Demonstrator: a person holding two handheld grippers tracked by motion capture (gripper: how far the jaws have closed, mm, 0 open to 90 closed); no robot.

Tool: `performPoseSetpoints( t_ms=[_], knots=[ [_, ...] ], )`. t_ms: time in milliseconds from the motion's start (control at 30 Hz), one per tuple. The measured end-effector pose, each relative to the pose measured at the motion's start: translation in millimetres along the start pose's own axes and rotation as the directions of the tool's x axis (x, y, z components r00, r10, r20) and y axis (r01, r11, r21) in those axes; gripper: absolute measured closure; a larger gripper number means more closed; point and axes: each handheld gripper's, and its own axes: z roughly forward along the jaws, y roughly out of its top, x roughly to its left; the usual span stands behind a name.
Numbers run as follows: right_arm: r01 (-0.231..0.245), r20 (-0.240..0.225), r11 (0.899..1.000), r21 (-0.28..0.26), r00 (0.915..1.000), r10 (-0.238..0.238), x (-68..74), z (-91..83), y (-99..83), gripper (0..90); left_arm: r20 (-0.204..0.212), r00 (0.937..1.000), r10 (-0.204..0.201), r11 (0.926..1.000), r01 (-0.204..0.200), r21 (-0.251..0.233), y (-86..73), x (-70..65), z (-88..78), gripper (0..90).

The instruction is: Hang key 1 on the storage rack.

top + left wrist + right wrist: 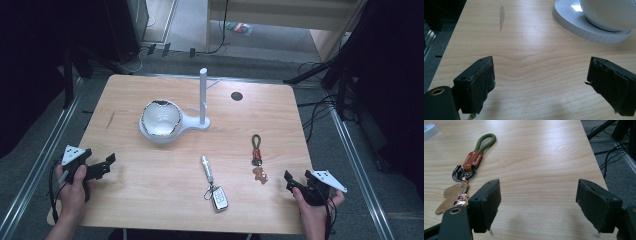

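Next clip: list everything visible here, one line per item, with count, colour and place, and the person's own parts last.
Table: one, light wood, centre.
Bowl: one, white with dark rim, on the stand's round base, centre left.
Stand: one, white, upright post with side pegs, beside the bowl.
Car key fob: one, silver, with a metal pendant, front centre.
Keychain: one, green loop, brown strap, tan charm, front right.
Grommet: one, black, far right of the table.
Left gripper: one, black, front left, open.
Right gripper: one, black, front right, open.
Hands: two, holding the grippers.

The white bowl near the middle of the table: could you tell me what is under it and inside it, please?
The bowl sits on the round white base of a stand with an upright post. Its inside looks glossy and empty. The base directly beneath the bowl is covered.
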Motion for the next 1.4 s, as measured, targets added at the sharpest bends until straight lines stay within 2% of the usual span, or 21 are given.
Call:
performPoseSetpoints(
  t_ms=[167, 333, 533, 633, 833, 933, 1000, 1100, 1233, 1400],
  knots=[
    [0.023, 0.007, 1.000, -0.017, 0.9997, -0.023, 1.8, -0.4, -0.1, 31.7, 0.004, 1.0000, -0.007, 1.0000, 0.007, -0.002, 0.1, 1.5, -0.1, 8.0],
    [0.042, 0.022, 0.999, -0.020, 0.9989, -0.042, 3.9, -0.6, -0.3, 34.0, 0.012, 0.9998, -0.015, 0.9999, 0.015, -0.007, 0.0, 2.6, -0.5, 8.0],
    [0.034, 0.031, 0.999, -0.022, 0.9990, -0.033, 4.2, -2.0, 0.1, 34.3, 0.010, 0.9998, -0.015, 0.9999, 0.015, -0.004, 0.2, 2.7, -0.2, 8.0],
    [0.008, 0.010, 1.000, -0.013, 0.9999, -0.008, 4.8, -4.7, 4.0, 36.0, 0.013, 0.9998, -0.012, 0.9999, 0.012, -0.004, 0.3, 2.6, -0.2, 8.0],
    [0.068, 0.022, 0.997, 0.042, 0.9974, -0.069, 15.7, -8.7, 13.5, 35.1, 0.013, 0.9998, -0.017, 0.9998, 0.017, -0.010, -0.1, 2.3, -0.6, 8.0],
    [0.100, 0.030, 0.992, 0.080, 0.9942, -0.103, 20.1, -7.5, 18.5, 35.4, 0.012, 0.9999, -0.012, 0.9999, 0.012, -0.010, -0.2, 1.8, -0.5, 8.0],
    [0.117, 0.012, 0.988, 0.102, 0.9929, -0.119, 23.3, -6.3, 21.9, 36.2, 0.013, 0.9999, -0.011, 0.9999, 0.011, -0.006, 0.0, 1.9, -0.5, 8.0],
    [0.165, -0.001, 0.975, 0.147, 0.9860, -0.167, 28.5, -2.6, 26.8, 36.3, 0.015, 0.9998, -0.010, 1.0000, 0.010, -0.001, 0.2, 2.2, -0.3, 8.0],
    [0.156, -0.034, 0.970, 0.187, 0.9878, -0.152, 32.4, 1.2, 36.5, 37.0, 0.016, 0.9998, -0.013, 0.9999, 0.013, -0.003, 0.3, 2.5, -0.1, 8.0],
    [0.185, -0.053, 0.949, 0.254, 0.9827, -0.178, 40.3, 8.4, 48.1, 36.8, 0.016, 0.9998, -0.014, 0.9999, 0.014, -0.003, 0.3, 2.5, 0.0, 8.0]
  ],
)
